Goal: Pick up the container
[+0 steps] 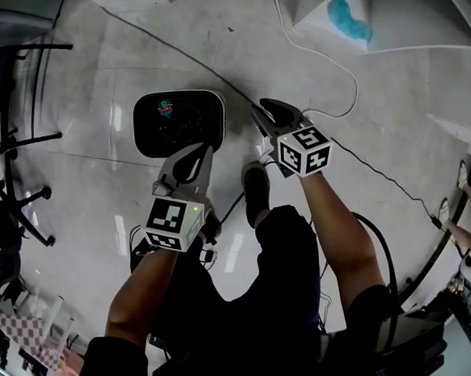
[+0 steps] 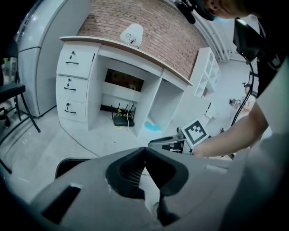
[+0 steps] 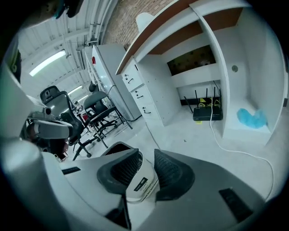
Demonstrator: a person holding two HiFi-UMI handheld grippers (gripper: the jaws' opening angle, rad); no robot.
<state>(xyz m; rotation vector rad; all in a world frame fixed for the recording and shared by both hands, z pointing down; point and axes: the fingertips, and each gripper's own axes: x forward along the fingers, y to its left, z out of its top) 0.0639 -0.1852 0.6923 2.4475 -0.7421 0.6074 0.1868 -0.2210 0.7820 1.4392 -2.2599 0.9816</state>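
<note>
On the floor [image 1: 80, 198] just ahead of both grippers, the container [image 1: 186, 119] stands unlifted, so the whole pick-up remains: left gripper [image 2: 145, 150] jaws fully together on nothing, right gripper [image 3: 146, 155] jaws apart, framing but apparently not pressing the container's white wall, whose black label [image 3: 141, 182] is too small to read.

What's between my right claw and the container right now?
Head view: only floor with a thin black cable lies between right claw and container.
</note>
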